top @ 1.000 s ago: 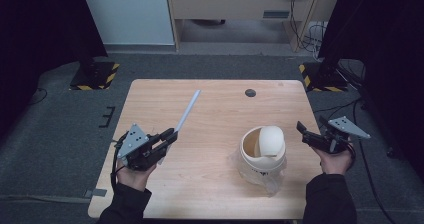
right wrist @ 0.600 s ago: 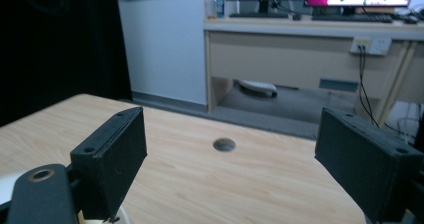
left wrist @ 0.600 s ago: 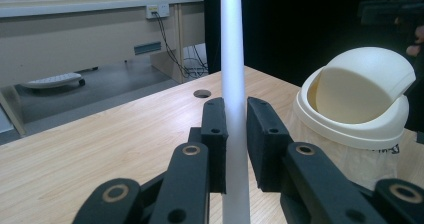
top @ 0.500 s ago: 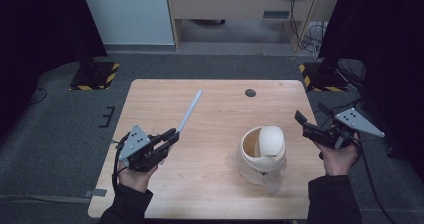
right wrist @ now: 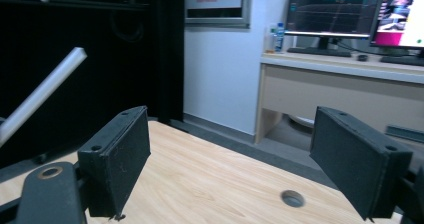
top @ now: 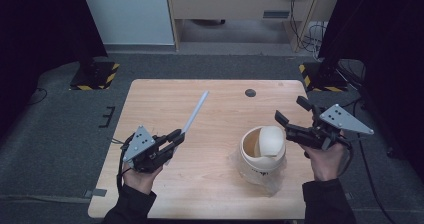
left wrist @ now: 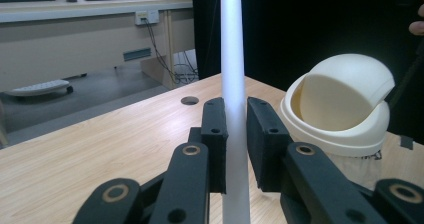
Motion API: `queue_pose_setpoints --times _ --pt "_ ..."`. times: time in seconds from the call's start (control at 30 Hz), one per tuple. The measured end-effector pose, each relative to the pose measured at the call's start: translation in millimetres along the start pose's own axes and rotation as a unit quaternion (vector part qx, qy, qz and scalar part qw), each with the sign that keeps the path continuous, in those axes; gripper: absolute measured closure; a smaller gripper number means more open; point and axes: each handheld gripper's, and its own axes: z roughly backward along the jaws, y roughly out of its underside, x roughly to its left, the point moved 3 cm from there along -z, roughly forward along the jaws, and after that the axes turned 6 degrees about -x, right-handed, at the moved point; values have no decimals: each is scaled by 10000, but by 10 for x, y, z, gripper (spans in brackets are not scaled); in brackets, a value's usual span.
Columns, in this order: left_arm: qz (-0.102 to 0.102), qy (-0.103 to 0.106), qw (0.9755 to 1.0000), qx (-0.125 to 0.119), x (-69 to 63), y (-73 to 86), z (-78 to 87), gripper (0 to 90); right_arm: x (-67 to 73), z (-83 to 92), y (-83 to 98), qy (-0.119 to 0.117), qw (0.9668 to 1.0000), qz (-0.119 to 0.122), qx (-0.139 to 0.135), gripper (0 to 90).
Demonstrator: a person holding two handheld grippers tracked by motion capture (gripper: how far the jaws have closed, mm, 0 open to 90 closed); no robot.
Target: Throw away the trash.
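Observation:
A long pale rod (top: 195, 114) slants from the table's middle back to my left gripper (top: 173, 139), which is shut on its near end. In the left gripper view the rod (left wrist: 232, 44) stands clamped between the two black pads, with my left gripper (left wrist: 235, 139) shut on it. A cream swing-lid bin (top: 262, 151) with a plastic liner stands front right, also seen as the bin (left wrist: 340, 104). My right gripper (top: 290, 109) hovers just right of the bin, open and holding nothing. From my right gripper (right wrist: 240, 159) the rod (right wrist: 42, 91) shows far left.
A dark round cable hole (top: 250, 92) lies in the table top (top: 220, 184) near the back edge, also as the hole (right wrist: 292, 198). Black curtains flank both sides. A desk with monitors (right wrist: 330, 14) stands beyond the table. Yellow-black marked stand feet (top: 95, 76) sit on the floor.
My right gripper has risen and shifted toward the table's far side beside the bin, its jaws spreading wider. The left gripper and rod have hardly moved.

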Motion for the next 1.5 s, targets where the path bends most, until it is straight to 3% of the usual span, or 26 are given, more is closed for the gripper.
queue_pose_setpoints --times 0.03,0.23,0.37,0.47,0.9,1.3,1.5 --pt "-20 12 10000 -11 -11 -4 -7 780 85 -36 -18 -107 9999 26 6 167" --pt "-122 93 9999 -47 -82 -44 -70 780 287 -134 -65 -421 9991 1 52 175" --pt "-186 154 9997 -94 -149 -68 -115 780 447 -218 -94 -755 9969 -205 79 193" --pt "-222 170 9996 -94 -181 -72 -154 780 519 -273 -95 -858 9958 -300 61 211" --pt "-365 429 9982 -197 -422 -119 -326 780 713 -467 -66 -1186 9916 -474 198 280" --pt "-451 660 9965 -258 -606 -132 -451 780 773 -510 -30 -1349 9875 -753 321 372" --pt "-488 698 9961 -220 -634 -130 -469 779 794 -514 -3 -1459 9849 -780 520 529"
